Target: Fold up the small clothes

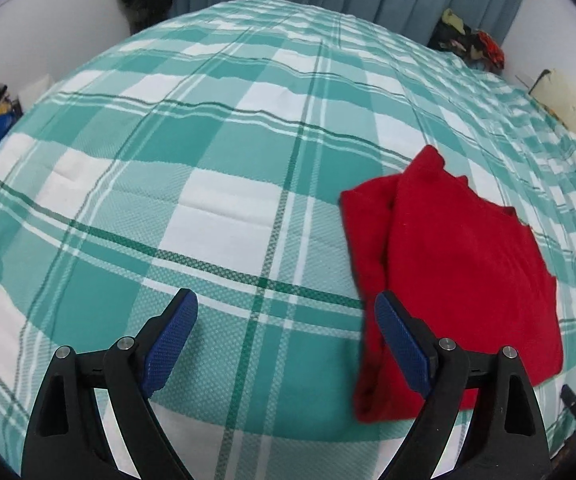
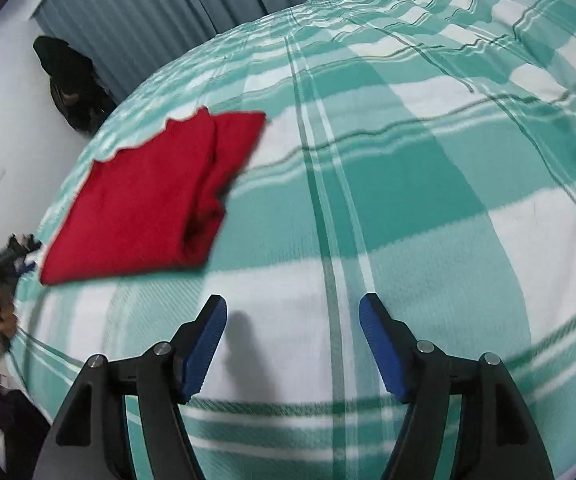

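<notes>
Even, soft indoor light over the teal-and-white checked bedspread (image 1: 215, 152), no glare. Fisheye bulges its stripes, dark vignette at the corners. In the right wrist view the folded red cloth (image 2: 147, 200) smears with motion blur; below it, a faint shadow beside the blue-padded right gripper (image 2: 292, 312).

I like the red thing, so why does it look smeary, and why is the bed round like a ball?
Right wrist view: the red garment is smeared by motion blur. Left wrist view: its edges look sharper. Both views: the fisheye lens bulges the flat checked bedspread into a dome. Right wrist view: the right tongs cast a soft shadow.
</notes>
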Demonstrator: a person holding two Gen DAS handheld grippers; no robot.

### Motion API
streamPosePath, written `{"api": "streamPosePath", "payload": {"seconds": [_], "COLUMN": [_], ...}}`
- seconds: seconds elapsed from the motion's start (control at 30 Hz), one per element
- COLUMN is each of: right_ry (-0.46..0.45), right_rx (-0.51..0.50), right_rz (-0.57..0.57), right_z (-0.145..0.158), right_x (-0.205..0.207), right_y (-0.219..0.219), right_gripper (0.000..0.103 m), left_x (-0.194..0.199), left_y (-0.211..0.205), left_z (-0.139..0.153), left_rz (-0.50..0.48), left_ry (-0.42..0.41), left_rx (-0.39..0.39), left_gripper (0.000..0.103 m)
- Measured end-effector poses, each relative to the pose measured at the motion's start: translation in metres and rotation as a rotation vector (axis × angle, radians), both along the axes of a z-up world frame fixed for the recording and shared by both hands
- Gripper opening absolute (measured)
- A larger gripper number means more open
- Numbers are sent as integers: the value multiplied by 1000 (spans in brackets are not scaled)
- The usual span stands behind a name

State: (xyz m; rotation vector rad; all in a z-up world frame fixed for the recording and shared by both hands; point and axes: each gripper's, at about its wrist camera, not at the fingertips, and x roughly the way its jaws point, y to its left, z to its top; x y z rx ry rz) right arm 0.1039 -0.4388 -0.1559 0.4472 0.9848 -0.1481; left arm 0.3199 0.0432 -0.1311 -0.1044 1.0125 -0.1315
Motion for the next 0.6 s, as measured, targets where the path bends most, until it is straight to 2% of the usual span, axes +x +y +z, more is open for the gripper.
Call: {"api": "streamPosePath", "payload": {"seconds": [0.3, 0.37, 0.4, 0.43, 0.47, 0.5, 0.57, 0.6], "right_ry": [-29, -28, -27, -25, -24, -23, -27, -31], "right_rx": [-26, -52, -61, -71, -78, -84, -93, -98], "right_rz": [-30, -18, -13, -7, -2, 3, 13, 16], "right_z": [-8, -9, -9, -10, -10, -11, -13, -14], "right_x": [-7, -7, -5, -4, -4, -3, -3, -2], "right_y": [7, 12, 13, 15, 16, 17, 19, 20], "right_gripper": [78, 81, 83, 84, 85, 87, 91, 93], "left_x": [-1, 1, 3, 5, 7, 9, 17, 21], "left_y": [-15, -13, -8, 0, 17, 29, 38, 35], "left_z": [20, 19, 18, 17, 13, 8, -2, -7], "left_rz": [-40, -45, -41, -31, -2, 23, 31, 14], "left_ry": [-45, -40, -35, -29, -19, -12, 6, 20], "left_rx": [67, 32, -26, -122, -313, -465, -611, -608], "left_gripper": [91, 91, 91, 91, 91, 91, 91, 90]}}
